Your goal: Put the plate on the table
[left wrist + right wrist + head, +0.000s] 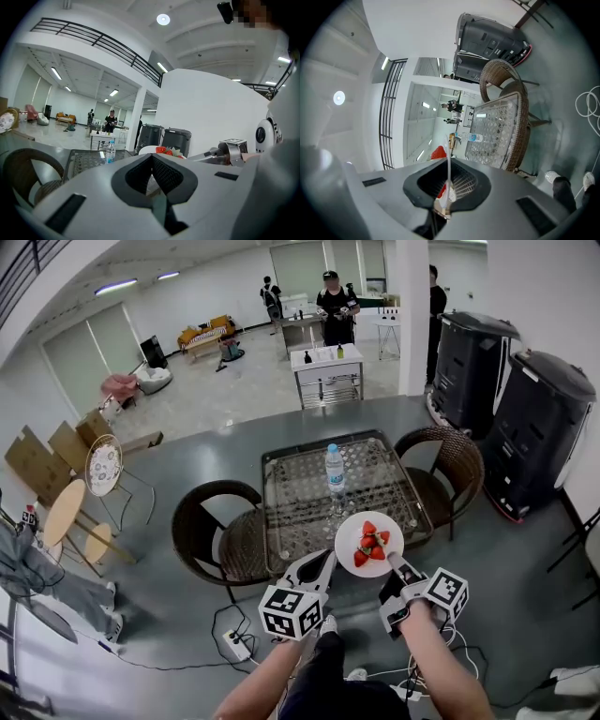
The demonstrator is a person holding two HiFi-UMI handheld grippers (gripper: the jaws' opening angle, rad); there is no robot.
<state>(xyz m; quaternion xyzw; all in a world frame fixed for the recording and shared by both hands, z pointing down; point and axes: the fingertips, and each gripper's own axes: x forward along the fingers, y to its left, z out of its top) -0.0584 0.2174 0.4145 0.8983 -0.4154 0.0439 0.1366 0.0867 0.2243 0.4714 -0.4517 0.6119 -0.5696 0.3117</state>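
A white plate (369, 543) with several strawberries (371, 542) hangs in the air over the near right edge of the glass-topped wicker table (291, 521). My right gripper (392, 562) is shut on the plate's near rim. In the right gripper view the rim (448, 159) runs edge-on between that gripper's (448, 165) jaws, with a strawberry (438, 153) behind. My left gripper (325, 560) sits just left of the plate, jaws shut with nothing clearly between them. From the left gripper (152, 158) view the plate (151, 150) shows just beyond the jaws.
A water bottle (335, 469) stands mid-table. Wicker chairs flank the table at the left (208, 521) and right (457, 460). Two tall black machines (539, 427) stand to the right. A power strip (234, 645) and cables lie on the floor by my feet. People stand far back (335, 306).
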